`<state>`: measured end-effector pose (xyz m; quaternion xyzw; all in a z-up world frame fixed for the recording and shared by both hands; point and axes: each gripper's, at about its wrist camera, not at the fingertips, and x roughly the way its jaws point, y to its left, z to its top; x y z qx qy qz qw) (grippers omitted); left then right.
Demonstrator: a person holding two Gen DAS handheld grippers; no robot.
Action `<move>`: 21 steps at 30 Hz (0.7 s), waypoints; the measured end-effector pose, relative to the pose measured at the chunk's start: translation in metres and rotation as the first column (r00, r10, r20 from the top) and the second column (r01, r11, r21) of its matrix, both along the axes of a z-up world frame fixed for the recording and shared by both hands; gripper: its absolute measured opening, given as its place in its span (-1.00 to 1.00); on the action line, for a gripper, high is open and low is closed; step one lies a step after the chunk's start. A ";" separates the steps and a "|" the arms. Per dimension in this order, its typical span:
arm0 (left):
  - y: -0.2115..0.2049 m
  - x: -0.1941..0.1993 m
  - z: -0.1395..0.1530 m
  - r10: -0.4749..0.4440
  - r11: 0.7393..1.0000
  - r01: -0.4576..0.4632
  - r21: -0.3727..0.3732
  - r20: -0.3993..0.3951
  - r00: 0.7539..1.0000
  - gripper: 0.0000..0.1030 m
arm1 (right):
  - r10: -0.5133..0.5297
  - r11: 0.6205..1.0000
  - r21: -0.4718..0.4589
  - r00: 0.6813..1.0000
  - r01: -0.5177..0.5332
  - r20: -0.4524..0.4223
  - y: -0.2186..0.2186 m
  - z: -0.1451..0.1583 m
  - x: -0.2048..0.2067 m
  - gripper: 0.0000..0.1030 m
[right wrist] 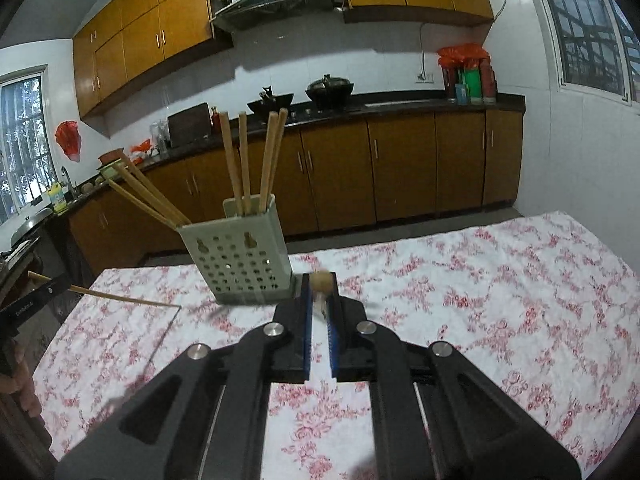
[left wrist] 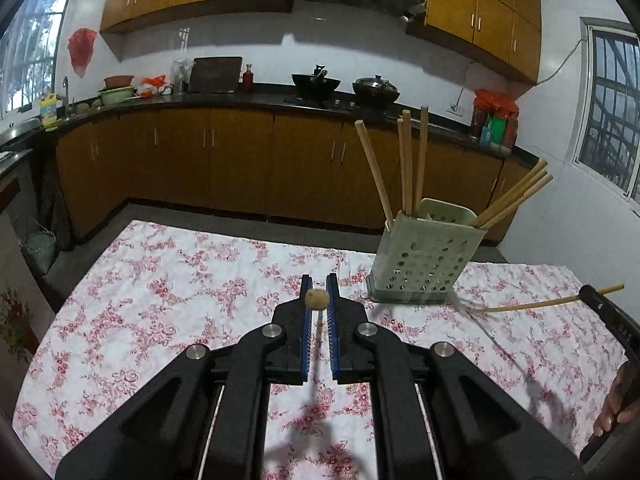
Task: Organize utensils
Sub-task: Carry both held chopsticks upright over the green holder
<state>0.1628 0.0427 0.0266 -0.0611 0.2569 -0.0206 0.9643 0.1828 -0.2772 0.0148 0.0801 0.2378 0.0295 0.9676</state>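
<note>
Floral tablecloth (left wrist: 180,280), seven chopsticks (left wrist: 406,168) in holder (left wrist: 424,256)

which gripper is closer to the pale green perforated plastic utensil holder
Right. The right gripper sits just beside the pale green perforated plastic utensil holder, near its base corner. The left gripper is farther off, with floral cloth between.

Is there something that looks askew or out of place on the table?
Nothing is spilled or broken. The wooden chopsticks in the pale green perforated holder splay apart: four near upright, three leaning far out over its rim. Each gripper, left and right, grips one chopstick in the air.
</note>
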 end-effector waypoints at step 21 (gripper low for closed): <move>-0.038 0.017 0.102 -0.075 0.994 0.093 -0.050 0.284 0.956 -0.85 | 0.112 0.987 0.077 0.950 -0.140 0.291 0.025 0.120 0.011 -0.84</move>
